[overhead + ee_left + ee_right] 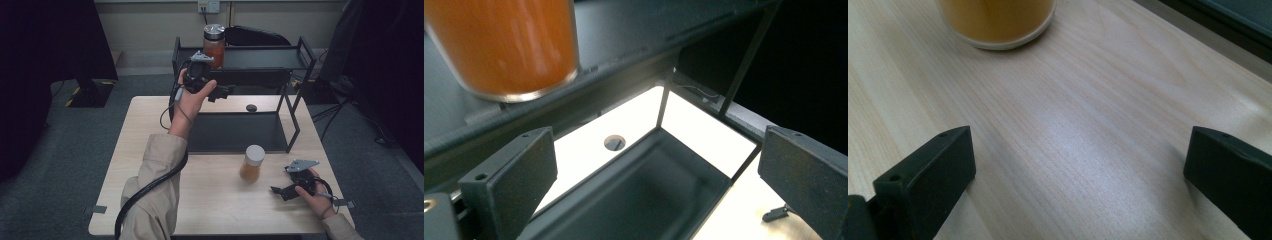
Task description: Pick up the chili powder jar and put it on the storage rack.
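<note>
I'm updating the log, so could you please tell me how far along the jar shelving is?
Done, it seems: the red jar stands on the rack's top shelf, and the open left tool is beside it, holding nothing. In hand: the open right tool faces the orange jar. Left: that jar stands on the table, ungrasped.

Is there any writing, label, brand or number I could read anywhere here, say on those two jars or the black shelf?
None can be read.
Jar with the silver lid on the shelf: no label seen.
Jar with the white lid on the table: no label seen.
Left tongs and right tongs: no markings legible.
Wall socket: too small to tell.
</note>
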The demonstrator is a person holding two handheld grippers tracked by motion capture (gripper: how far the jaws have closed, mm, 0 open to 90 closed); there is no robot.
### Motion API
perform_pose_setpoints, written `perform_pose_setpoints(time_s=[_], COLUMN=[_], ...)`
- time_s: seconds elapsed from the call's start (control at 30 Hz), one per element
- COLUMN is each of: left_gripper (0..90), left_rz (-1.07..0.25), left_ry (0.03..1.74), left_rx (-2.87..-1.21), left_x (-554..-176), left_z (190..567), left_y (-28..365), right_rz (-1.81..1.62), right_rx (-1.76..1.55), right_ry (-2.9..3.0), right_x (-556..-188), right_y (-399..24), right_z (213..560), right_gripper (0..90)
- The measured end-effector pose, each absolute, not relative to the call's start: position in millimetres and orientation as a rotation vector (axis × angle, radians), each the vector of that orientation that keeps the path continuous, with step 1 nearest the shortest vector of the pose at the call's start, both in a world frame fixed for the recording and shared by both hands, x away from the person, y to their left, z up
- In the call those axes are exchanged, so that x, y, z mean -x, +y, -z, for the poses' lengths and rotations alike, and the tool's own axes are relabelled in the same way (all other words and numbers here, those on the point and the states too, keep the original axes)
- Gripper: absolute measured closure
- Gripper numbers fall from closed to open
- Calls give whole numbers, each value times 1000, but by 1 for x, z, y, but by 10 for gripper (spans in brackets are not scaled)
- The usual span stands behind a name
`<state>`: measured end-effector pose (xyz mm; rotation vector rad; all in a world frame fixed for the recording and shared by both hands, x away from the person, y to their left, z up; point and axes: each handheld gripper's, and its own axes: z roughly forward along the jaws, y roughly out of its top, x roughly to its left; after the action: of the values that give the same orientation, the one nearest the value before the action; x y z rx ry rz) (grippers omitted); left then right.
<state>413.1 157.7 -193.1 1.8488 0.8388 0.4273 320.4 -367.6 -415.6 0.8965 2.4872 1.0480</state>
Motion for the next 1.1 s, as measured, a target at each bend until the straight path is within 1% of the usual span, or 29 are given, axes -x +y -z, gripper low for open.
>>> perform_pose_setpoints(time_s=[0.77,1.1], left_gripper=[16,16], left_rz=[-345,-326], left_ry=[875,891], left_rx=[-1861,-1880], left_x=[-420,-418], left_z=[262,283], left_y=[168,171], right_rz=[-1049,-1050], right_rx=[-897,-897], right_ry=[2486,2486], right_x=[-320,-320], right_y=[-368,-368], right_z=[416,416], right_gripper=[0,0])
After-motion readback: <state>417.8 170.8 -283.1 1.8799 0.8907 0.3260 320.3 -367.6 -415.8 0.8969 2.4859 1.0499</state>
